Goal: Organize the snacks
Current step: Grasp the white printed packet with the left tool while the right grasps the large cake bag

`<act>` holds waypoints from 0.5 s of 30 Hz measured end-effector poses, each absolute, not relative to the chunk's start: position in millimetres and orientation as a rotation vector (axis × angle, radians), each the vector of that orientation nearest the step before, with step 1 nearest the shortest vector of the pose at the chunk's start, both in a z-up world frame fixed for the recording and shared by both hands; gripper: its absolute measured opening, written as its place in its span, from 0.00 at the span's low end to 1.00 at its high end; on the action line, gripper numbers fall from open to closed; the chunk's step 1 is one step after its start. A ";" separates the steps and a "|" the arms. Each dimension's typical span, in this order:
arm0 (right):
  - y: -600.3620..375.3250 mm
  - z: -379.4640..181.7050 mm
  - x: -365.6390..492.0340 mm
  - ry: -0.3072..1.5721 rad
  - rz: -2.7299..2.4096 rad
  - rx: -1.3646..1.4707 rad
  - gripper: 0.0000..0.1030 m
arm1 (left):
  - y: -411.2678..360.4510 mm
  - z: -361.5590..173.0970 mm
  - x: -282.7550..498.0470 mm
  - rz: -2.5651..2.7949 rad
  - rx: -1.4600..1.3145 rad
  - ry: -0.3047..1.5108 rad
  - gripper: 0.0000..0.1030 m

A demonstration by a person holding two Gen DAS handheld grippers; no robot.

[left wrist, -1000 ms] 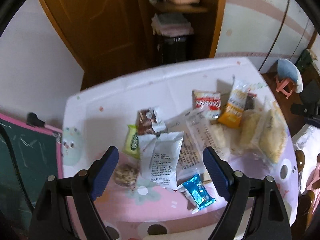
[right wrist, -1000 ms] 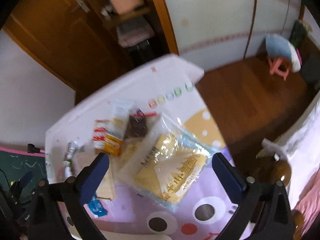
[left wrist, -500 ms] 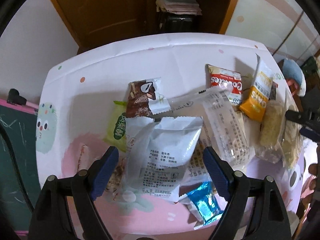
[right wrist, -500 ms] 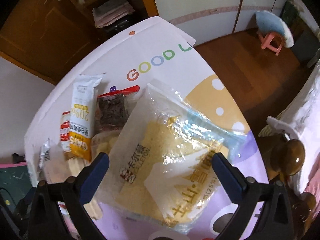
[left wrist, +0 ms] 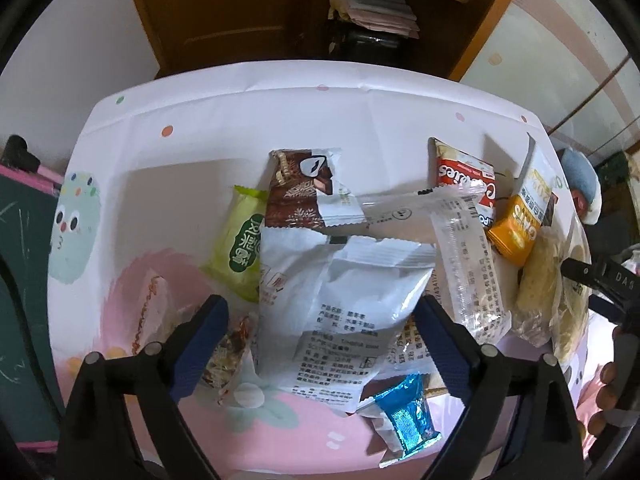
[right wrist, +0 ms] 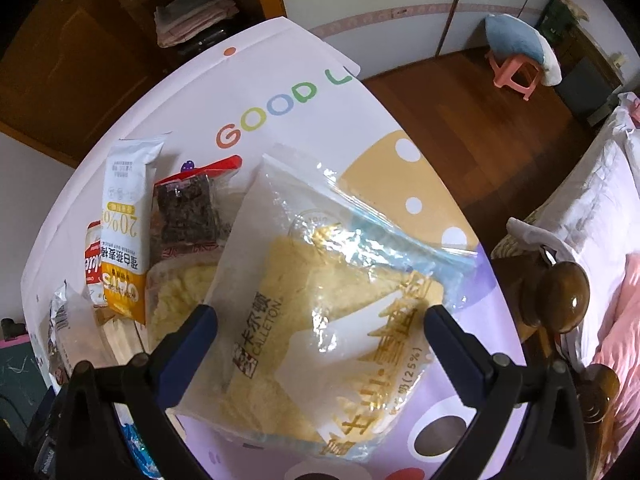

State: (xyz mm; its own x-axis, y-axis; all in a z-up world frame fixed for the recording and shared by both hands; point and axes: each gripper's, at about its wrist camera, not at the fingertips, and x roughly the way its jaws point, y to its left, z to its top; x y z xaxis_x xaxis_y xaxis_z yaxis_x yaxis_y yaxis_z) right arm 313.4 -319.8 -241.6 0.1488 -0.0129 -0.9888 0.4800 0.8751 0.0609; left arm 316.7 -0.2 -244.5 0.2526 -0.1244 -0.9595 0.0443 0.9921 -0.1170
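Observation:
Snack packets lie in a pile on a cartoon-print tablecloth (left wrist: 240, 120). My left gripper (left wrist: 324, 336) is open, its fingers on either side of a white foil packet (left wrist: 340, 312). Around it lie a green packet (left wrist: 240, 248), a brown chocolate packet (left wrist: 300, 192), a clear wrapped bar (left wrist: 468, 264), a red cookie packet (left wrist: 464, 176), an orange oats packet (left wrist: 520, 216) and a blue foil sweet (left wrist: 408, 416). My right gripper (right wrist: 320, 344) is open, straddling a large clear bag of yellow cake (right wrist: 320, 312). The oats packet (right wrist: 124, 232) and a dark brownie packet (right wrist: 188, 212) lie to its left.
A wooden door and shelf with folded cloths (left wrist: 372, 4) stand behind the table. A green chalkboard (left wrist: 20, 280) stands at the table's left. Right of the table are wooden floor, a pink stool (right wrist: 516, 68), a bedpost knob (right wrist: 560, 300) and bedding (right wrist: 600, 208).
Both grippers have moved down and closer to the table. The left now straddles the white packet and the right straddles the cake bag. Both jaws stay open.

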 end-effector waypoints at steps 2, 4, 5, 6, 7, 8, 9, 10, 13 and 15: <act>-318.5 -241.4 311.9 1.375 -0.374 0.409 1.00 | 2.8 -246.3 316.7 -0.113 -0.080 1.313 0.95; -320.6 -244.5 311.3 1.366 -0.379 0.402 1.00 | 5.3 -248.3 317.0 -0.109 -0.088 1.316 0.97; -320.5 -244.7 311.3 1.363 -0.381 0.401 1.00 | 6.6 -249.8 316.9 -0.107 -0.093 1.318 0.99; -319.5 -244.8 311.5 1.365 -0.381 0.401 1.00 | 7.9 -250.8 315.2 -0.108 -0.105 1.319 0.99; -319.4 -244.9 311.8 1.367 -0.381 0.403 1.00 | 9.5 -251.5 314.2 -0.111 -0.117 1.320 0.99; -319.1 -244.9 312.0 1.370 -0.379 0.403 1.00 | 10.3 -252.8 314.3 -0.116 -0.131 1.326 1.00; -319.1 -245.3 312.8 1.371 -0.374 0.402 1.00 | 12.1 -254.0 314.7 -0.124 -0.146 1.334 1.00; -318.5 -245.2 312.8 1.369 -0.364 0.396 1.00 | 12.6 -254.0 315.1 -0.135 -0.147 1.332 0.98; -313.6 -240.9 309.0 1.325 -0.328 0.373 0.94 | 13.4 -246.8 311.4 -0.230 -0.181 1.290 0.62; -310.6 -236.0 305.2 1.285 -0.314 0.363 0.80 | 13.4 -244.7 307.7 -0.219 -0.170 1.279 0.57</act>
